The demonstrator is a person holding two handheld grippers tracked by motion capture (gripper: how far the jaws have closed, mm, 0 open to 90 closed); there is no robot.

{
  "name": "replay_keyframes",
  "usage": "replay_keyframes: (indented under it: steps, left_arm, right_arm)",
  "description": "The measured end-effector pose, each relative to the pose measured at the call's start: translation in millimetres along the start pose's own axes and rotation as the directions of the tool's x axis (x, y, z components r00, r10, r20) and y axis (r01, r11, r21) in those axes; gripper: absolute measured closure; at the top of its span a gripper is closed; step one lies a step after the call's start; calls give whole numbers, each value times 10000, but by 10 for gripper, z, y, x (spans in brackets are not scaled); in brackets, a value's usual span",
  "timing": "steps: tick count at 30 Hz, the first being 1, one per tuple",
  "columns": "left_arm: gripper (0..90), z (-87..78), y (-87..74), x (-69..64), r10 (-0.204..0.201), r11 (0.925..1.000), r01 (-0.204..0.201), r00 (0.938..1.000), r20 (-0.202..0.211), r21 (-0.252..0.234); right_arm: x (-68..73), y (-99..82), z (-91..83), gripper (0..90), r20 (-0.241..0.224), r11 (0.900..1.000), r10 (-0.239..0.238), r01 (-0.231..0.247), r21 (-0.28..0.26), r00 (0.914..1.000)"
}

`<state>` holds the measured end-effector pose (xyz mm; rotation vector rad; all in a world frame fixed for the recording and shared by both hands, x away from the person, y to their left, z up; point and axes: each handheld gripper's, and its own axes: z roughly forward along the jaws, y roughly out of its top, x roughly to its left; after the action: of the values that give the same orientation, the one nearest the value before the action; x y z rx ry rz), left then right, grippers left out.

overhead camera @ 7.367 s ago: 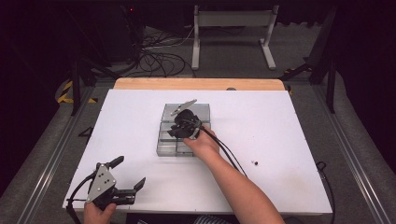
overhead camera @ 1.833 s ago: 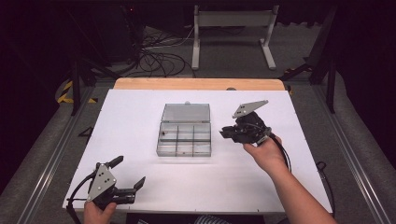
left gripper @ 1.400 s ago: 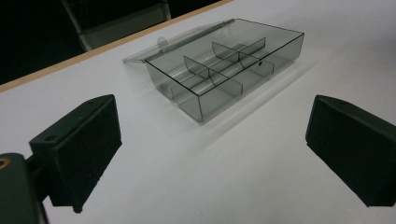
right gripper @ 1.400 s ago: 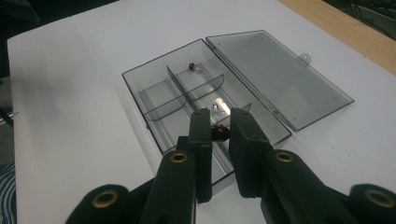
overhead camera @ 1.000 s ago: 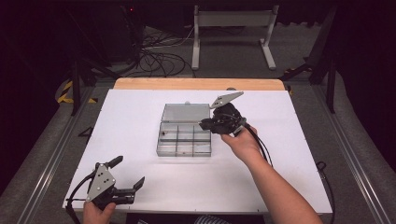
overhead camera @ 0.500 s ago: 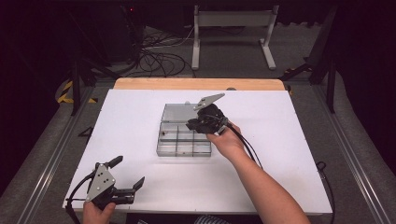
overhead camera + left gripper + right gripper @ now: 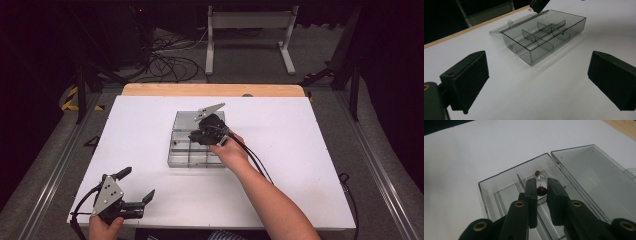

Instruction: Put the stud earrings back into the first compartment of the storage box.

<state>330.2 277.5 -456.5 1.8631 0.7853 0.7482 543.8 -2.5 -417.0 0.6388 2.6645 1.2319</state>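
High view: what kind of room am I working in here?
Probably a lab or recording studio, not a home: a white-topped table ringed by dark curtains, loose cables on the floor, and a metal stand behind it.

**What the views leave unclear**

In the high view the right gripper (image 7: 196, 136) and hand (image 7: 227, 150) cover the right half of the clear compartment box (image 7: 180, 150), so the contents there are hidden. In the right gripper view a dark red bead (image 7: 541, 191) sits between the jaws; contact cannot be told. The left hand (image 7: 102, 229) is cut off by the bottom edge.
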Motion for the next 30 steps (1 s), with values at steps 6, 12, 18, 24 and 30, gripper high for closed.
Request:
replay_keyframes:
  steps: [6, 12, 18, 24, 30]
  left_arm:
    - [38, 3, -2, 7, -19, 10000, 19, 10000, 17, 12]
    - [38, 1, -4, 10, 7, 10000, -7, 10000, 19, 28]
    - [38, 0, -5, 9, -70, 10000, 70, 10000, 44, 21]
    - [38, 0, -7, 16, -93, 9999, 92, 9999, 63, 45]
    - [38, 3, -5, 8, -112, 9999, 111, 9999, 74, 62]
  right_arm:
    - [17, -15, 163, 794, -113, 9998, 160, -158, 133, 9998]
    - [26, -28, 320, 794, -136, 9990, 225, -220, 382, 9997]
    - [29, -24, 419, 758, -89, 9984, 236, -231, 523, 9997]
    - [14, 2, 330, 517, -100, 9988, 395, -392, 294, 9992]
    - [4, 43, 46, 206, -296, 9976, 696, -698, -35, 9971]
